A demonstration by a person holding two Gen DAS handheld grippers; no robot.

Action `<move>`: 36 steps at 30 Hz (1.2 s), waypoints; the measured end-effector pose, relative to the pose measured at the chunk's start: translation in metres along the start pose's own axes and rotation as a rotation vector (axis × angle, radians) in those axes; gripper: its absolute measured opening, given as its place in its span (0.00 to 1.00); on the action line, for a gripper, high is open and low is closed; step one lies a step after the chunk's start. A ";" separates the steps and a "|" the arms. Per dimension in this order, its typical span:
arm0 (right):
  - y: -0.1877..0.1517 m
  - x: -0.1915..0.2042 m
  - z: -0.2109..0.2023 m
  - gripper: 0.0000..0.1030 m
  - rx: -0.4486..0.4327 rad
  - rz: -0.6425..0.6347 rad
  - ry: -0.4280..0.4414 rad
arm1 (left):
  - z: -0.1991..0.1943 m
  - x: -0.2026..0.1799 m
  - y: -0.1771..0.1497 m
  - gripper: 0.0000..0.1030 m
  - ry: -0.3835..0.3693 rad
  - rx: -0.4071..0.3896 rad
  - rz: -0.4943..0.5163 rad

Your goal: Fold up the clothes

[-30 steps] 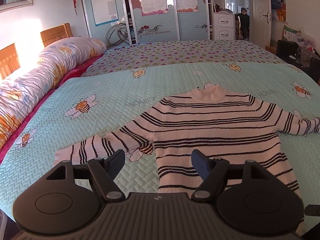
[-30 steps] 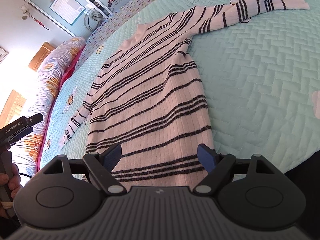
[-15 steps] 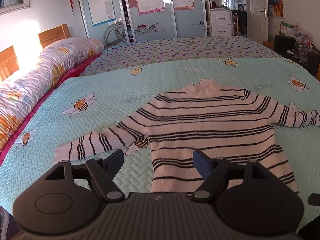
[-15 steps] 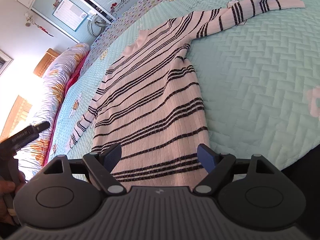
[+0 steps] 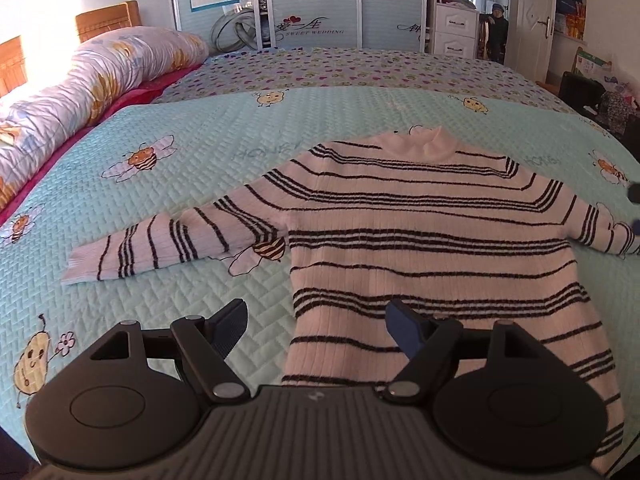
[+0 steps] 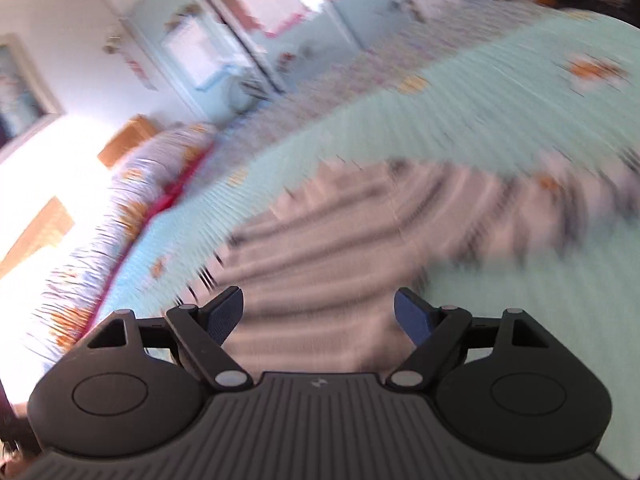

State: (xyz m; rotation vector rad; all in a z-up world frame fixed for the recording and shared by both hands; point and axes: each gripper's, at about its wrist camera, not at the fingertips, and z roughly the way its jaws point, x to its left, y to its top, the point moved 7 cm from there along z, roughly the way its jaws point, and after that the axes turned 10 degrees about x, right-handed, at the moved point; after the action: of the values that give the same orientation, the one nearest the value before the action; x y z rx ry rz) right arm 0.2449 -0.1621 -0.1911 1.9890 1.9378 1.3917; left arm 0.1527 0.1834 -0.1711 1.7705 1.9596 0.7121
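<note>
- A striped sweater lay flat and face up on the pale green quilt of a bed, collar toward the far side and hem toward the camera.
- Its sleeves were stretched out to either side; the sleeve on the picture's left rested on the quilt with its cuff well apart from the body, and part of a printed bee showed just under the armpit.
- The other sleeve ran out past the right edge of the left wrist view.
- The left gripper hovered above the near part of the sweater, over its left edge by the hem, fingers spread wide and holding nothing.
- One of its fingers sat over bare quilt, the other over the striped cloth.
- The right gripper also had its fingers spread wide with nothing between them.
- The right wrist view was heavily blurred; the sweater could only be made out as pale cloth with dark bands ahead of and beneath the fingers.
- Whether either gripper touched the cloth could not be told.
- A rolled flowered duvet lay along the left side of the bed, beside a wooden headboard.
- Sliding wardrobe doors with posters stood beyond the bed.
- A person sat in the doorway far behind.
</note>
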 end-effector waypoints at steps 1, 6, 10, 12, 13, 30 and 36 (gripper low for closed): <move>0.018 -0.006 0.014 0.81 -0.007 -0.024 0.016 | 0.004 -0.003 0.002 0.77 -0.011 -0.006 0.002; 0.104 -0.051 0.099 0.81 0.018 -0.073 -0.001 | 0.019 -0.018 0.015 0.77 -0.068 -0.040 0.029; 0.149 -0.090 0.162 0.81 0.057 -0.031 -0.041 | 0.032 -0.029 0.027 0.77 -0.111 -0.050 0.046; 0.160 -0.103 0.191 0.81 0.099 -0.018 -0.039 | 0.041 -0.034 0.030 0.77 -0.129 -0.037 0.043; 0.159 -0.107 0.203 0.81 0.139 -0.021 -0.051 | 0.046 -0.036 0.030 0.77 -0.134 -0.026 0.045; 0.183 -0.121 0.207 0.08 0.139 -0.056 -0.080 | 0.063 -0.024 0.056 0.77 -0.140 -0.018 0.032; 0.181 -0.117 0.208 0.62 0.120 -0.084 -0.074 | 0.085 0.005 0.154 0.80 -0.176 -0.152 0.130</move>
State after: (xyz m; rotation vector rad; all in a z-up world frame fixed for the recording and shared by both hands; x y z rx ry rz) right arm 0.5314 -0.1858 -0.2741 1.9517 2.0916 1.1932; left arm 0.3252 0.2069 -0.1433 1.8140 1.6438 0.7013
